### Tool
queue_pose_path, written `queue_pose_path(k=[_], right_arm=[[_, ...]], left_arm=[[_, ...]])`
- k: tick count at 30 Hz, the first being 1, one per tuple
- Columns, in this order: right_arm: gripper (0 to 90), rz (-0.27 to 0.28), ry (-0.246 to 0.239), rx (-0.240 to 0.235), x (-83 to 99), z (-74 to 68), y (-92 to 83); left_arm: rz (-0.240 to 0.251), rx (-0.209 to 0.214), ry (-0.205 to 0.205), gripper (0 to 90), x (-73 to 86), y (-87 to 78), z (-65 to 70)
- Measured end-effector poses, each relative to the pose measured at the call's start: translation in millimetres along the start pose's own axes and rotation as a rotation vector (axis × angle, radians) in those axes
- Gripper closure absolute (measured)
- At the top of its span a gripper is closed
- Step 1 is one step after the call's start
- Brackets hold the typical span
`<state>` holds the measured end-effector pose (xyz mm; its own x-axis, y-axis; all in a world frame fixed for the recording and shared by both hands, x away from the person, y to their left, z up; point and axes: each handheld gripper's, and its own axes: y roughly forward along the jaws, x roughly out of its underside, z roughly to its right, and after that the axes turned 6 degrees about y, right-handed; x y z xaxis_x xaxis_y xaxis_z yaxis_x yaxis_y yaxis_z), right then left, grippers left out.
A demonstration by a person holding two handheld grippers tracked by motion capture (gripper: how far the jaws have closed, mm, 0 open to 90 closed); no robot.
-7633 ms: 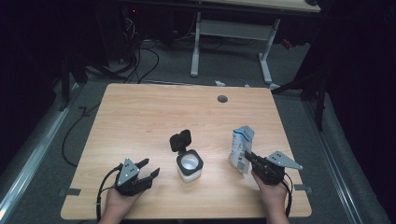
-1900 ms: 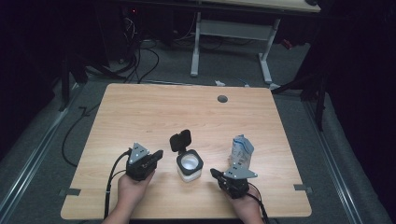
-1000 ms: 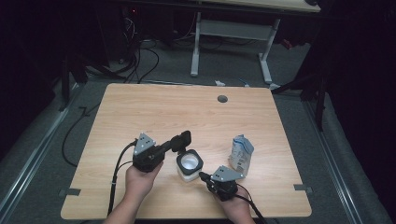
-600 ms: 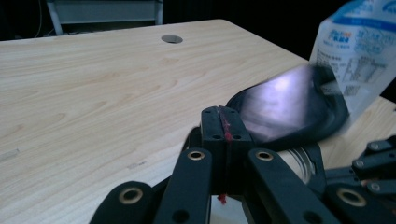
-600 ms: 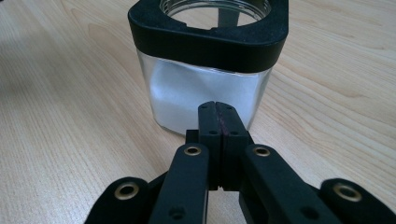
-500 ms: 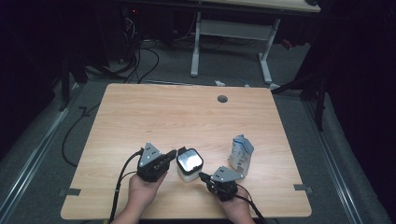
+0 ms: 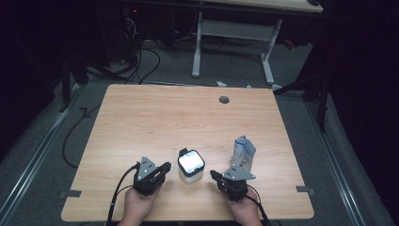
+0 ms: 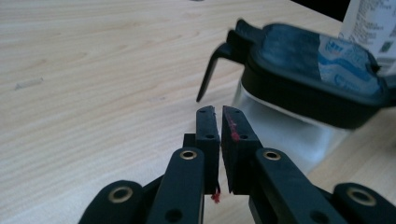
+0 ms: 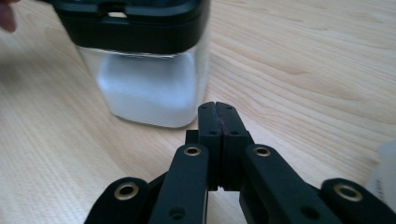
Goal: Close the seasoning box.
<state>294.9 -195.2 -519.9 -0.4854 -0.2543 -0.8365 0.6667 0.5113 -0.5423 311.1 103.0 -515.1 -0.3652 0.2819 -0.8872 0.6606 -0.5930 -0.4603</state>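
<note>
A wooden table [image 7: 155, 122] is seen from above, with a person's two hands coming in from its near edge at six o'clock. Near the middle of that near edge stands a clear square container [image 7: 190, 166] with a black lid, its lower part filled with a white powder. The lid lies down over the top of the container.

The left gripper [image 7: 162, 169] sits at about nine o'clock from the container, just beside it and apart from it. In the left gripper view, its two black jaws have just been opening and now stand a narrow slit apart with nothing between them. Red marks show on the inner face of one jaw. The lid [image 8: 322, 70] fills the upper right of this view, with its black tab [image 8: 212, 70] hanging down just beyond the jaw tips.

The right gripper [image 7: 215, 175] lies at about four o'clock from the container, near it without touching. In the right gripper view, its jaws are pressed together and hold nothing, and the container [image 9: 149, 70] stands just beyond their tips.

A white and blue pouch [image 7: 243, 153] stands upright at about three o'clock from the container, just behind the right gripper.
</note>
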Motion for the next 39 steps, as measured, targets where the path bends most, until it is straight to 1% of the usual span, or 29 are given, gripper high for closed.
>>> queue_pose_path(k=[2, 4, 6, 7, 8, 9, 10, 11, 14, 16, 19, 21, 22, 25, 27, 28, 29, 30, 31, 33, 36, 39], right_arm=[[89.8, 0.002, 0.008, 0.01, 0.1, 2.8, 0.3], [89.9, 0.006, 0.003, 0.021, -0.2, 3.6, 1.7], [89.9, 0.004, -0.005, 0.023, -2.4, 4.4, 4.8], [89.9, 0.003, -0.006, 0.029, -4.5, 4.6, 6.4], [89.9, 0.005, -0.007, 0.033, -7.1, 4.4, 7.9], [89.9, 0.011, -0.02, 0.038, -10.0, 4.6, 9.0], [90.0, 0.012, -0.021, 0.043, -12.9, 4.8, 10.2], [90.0, 0.01, -0.023, 0.045, -15.8, 5.5, 11.8], [89.9, 0.015, -0.016, 0.042, -23.2, 7.2, 16.7], [90.0, 0.021, -0.007, 0.04, -23.1, 6.7, 19.2], [89.9, 0.014, -0.02, 0.034, -19.2, 4.0, 22.3], [89.9, 0.011, -0.027, 0.031, -18.5, 3.3, 22.3], [89.9, 0.016, -0.024, 0.029, -18.7, 2.9, 21.9], [90.0, 0.017, -0.017, 0.021, -19.6, 3.7, 23.5], [89.9, 0.015, -0.01, 0.018, -20.0, 3.0, 24.8], [89.9, 0.015, -0.017, 0.019, -20.0, 2.4, 25.6], [90.0, 0.014, -0.021, 0.017, -19.8, 1.5, 26.1], [89.9, 0.013, -0.022, 0.015, -19.4, 0.5, 26.5], [89.9, 0.006, -0.024, 0.014, -19.1, -0.5, 26.0], [90.0, 0.011, -0.027, 0.01, -18.2, -2.6, 25.7], [90.0, 0.009, -0.039, 0.004, -17.5, -5.8, 25.1], [89.9, 0.007, -0.041, 0.0, -16.8, -8.4, 23.9]], left_arm=[[-0.017, 0.01, 0.008, 87.3, 5.3, 0.8, 4.4], [-0.026, 0.018, 0.011, 89.8, 8.2, 3.1, 10.0], [-0.038, 0.025, 0.013, 89.9, 8.3, 5.7, 15.2], [-0.037, 0.019, 0.021, 89.9, 7.9, 6.2, 17.3], [-0.038, 0.03, 0.016, 89.9, 7.6, 7.3, 19.2], [-0.036, 0.031, 0.013, 89.9, 7.3, 8.5, 20.7], [-0.038, 0.026, 0.018, 89.9, 6.7, 9.2, 21.3], [-0.037, 0.033, 0.013, 89.9, 6.3, 10.4, 22.2], [-0.035, 0.035, 0.009, 89.9, 4.5, 12.6, 23.6], [-0.034, 0.03, 0.013, 89.9, 3.8, 13.4, 25.2], [-0.034, 0.014, 0.02, 89.9, 3.4, 11.7, 25.6], [-0.037, 0.017, 0.013, 89.9, 4.0, 10.3, 24.6], [-0.042, 0.017, 0.014, 89.9, 4.4, 8.9, 22.9], [-0.043, -0.013, 0.022, 89.2, 6.5, 2.1, 13.2], [-0.04, -0.033, 0.02, 87.9, 8.2, -3.5, 3.4], [-0.044, -0.043, 0.017, 86.7, 8.8, -6.7, -2.5], [-0.041, -0.059, 0.014, 85.3, 9.1, -10.1, -8.2], [-0.036, -0.064, 0.008, 83.5, 9.4, -13.8, -13.7], [-0.028, -0.077, 0.006, 80.8, 9.4, -17.9, -19.0], [-0.023, -0.094, -0.003, 75.8, 9.5, -24.2, -28.4], [-0.019, -0.119, -0.003, 70.9, 10.6, -30.7, -37.9], [-0.02, -0.14, -0.011, 68.8, 12.9, -34.5, -45.4]])
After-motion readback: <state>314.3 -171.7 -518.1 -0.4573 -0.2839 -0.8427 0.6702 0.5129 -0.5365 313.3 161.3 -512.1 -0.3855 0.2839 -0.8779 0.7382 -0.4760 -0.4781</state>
